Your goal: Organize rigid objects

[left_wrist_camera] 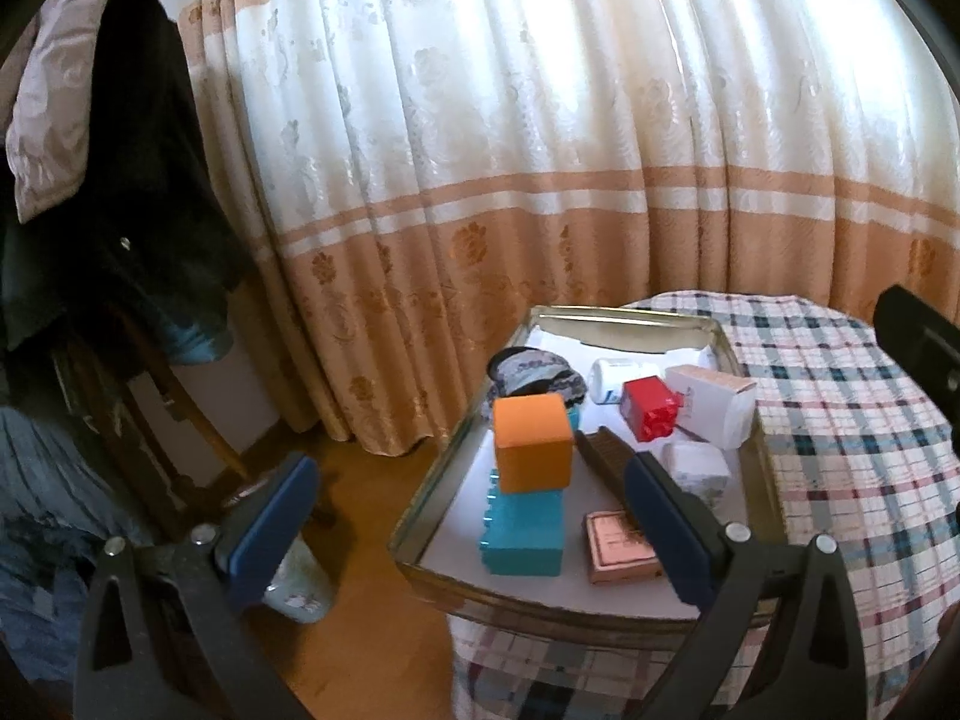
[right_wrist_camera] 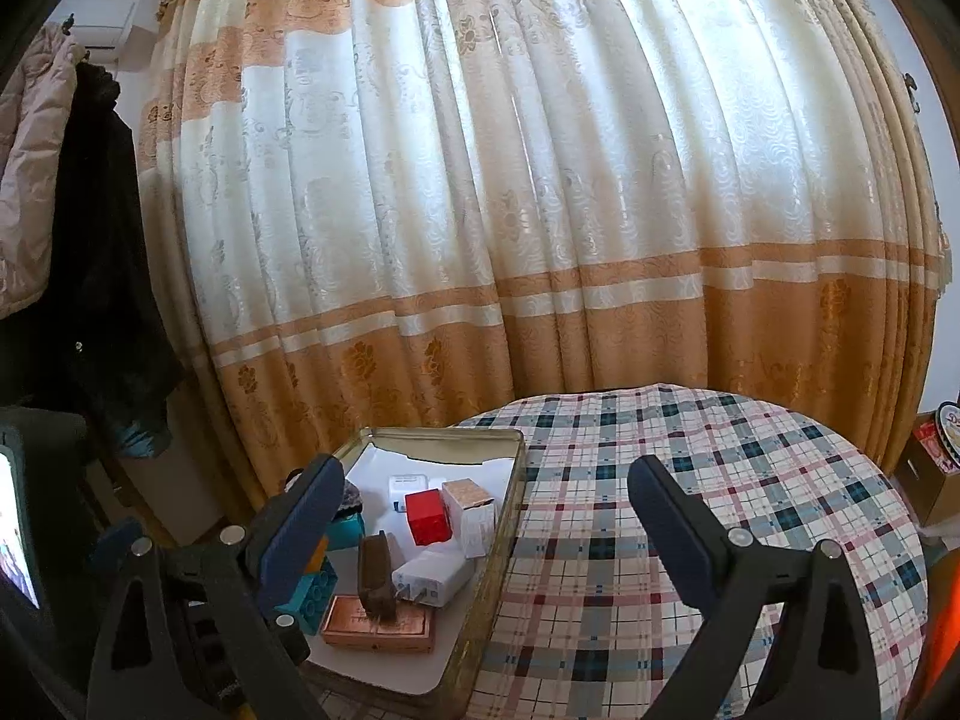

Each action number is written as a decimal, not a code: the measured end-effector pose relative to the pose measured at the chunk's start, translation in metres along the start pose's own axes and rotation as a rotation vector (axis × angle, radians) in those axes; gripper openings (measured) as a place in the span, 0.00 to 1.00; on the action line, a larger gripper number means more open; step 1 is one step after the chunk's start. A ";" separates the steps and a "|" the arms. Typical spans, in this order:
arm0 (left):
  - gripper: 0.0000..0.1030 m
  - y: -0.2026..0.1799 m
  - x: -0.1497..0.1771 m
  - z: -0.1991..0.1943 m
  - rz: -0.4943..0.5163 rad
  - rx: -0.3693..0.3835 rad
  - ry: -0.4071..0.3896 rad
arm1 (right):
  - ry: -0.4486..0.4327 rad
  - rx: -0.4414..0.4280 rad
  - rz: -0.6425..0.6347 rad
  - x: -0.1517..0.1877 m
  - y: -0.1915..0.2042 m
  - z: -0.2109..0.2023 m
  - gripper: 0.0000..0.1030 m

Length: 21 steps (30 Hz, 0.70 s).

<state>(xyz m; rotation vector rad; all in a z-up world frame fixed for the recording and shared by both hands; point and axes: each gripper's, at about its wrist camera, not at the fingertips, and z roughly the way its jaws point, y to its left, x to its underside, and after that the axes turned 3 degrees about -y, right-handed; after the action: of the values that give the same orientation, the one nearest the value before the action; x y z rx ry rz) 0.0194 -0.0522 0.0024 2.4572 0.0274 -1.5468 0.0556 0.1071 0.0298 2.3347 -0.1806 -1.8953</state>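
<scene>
Closest to the cameras, both grippers sit wide open with nothing in them: the left gripper (left_wrist_camera: pixel 474 534) hangs over the near-left edge of the metal tray (left_wrist_camera: pixel 591 615), one finger out past the tray above the wooden floor (left_wrist_camera: pixel 372 648), and the right gripper (right_wrist_camera: pixel 486 525) hovers over the plaid tablecloth (right_wrist_camera: pixel 690 540) just right of the tray.

Everything else is placed off that tray. At its near edge, a teal toy brick (left_wrist_camera: pixel 523 531) sits left with an orange cube (left_wrist_camera: pixel 531 441) stacked on top, touching. Beside it to the right lies a flat pinkish-brown box (left_wrist_camera: pixel 621 546), with a dark brown block (right_wrist_camera: pixel 377 567) resting partly on it. A small white wrapped packet (left_wrist_camera: pixel 696 468) sits toward the tray's right side. Further in there's a red box (left_wrist_camera: pixel 649 415), touching a white carton (left_wrist_camera: pixel 711 405) on its right, and a white bottle (left_wrist_camera: pixel 612 378) lying on its side behind them. A dark patterned round thing (left_wrist_camera: pixel 534 372) is in the far-left area; can't tell what it is.

Behind the tray, a cream-and-orange curtain (left_wrist_camera: pixel 540 150) fills the background, with dark coats (left_wrist_camera: pixel 138 180) hanging far left.
</scene>
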 end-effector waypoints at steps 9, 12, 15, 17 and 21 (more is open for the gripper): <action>1.00 0.011 0.000 -0.002 -0.038 -0.006 -0.016 | 0.000 0.001 -0.005 0.001 0.002 0.001 0.95; 1.00 0.012 -0.001 -0.002 -0.043 -0.010 -0.020 | 0.002 0.000 -0.005 0.001 0.003 0.001 0.95; 1.00 0.011 -0.001 -0.002 -0.042 -0.012 -0.019 | 0.002 -0.001 -0.007 0.001 0.004 0.001 0.95; 1.00 0.012 0.000 -0.003 -0.040 -0.017 -0.022 | 0.000 -0.001 -0.007 0.002 0.003 0.000 0.95; 1.00 0.013 -0.001 -0.004 -0.059 -0.005 -0.024 | -0.001 0.000 -0.002 0.001 0.003 0.000 0.95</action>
<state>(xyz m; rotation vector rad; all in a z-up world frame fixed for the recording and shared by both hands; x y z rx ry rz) 0.0248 -0.0637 0.0071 2.4546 0.1000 -1.5973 0.0560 0.1044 0.0297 2.3343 -0.1780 -1.8978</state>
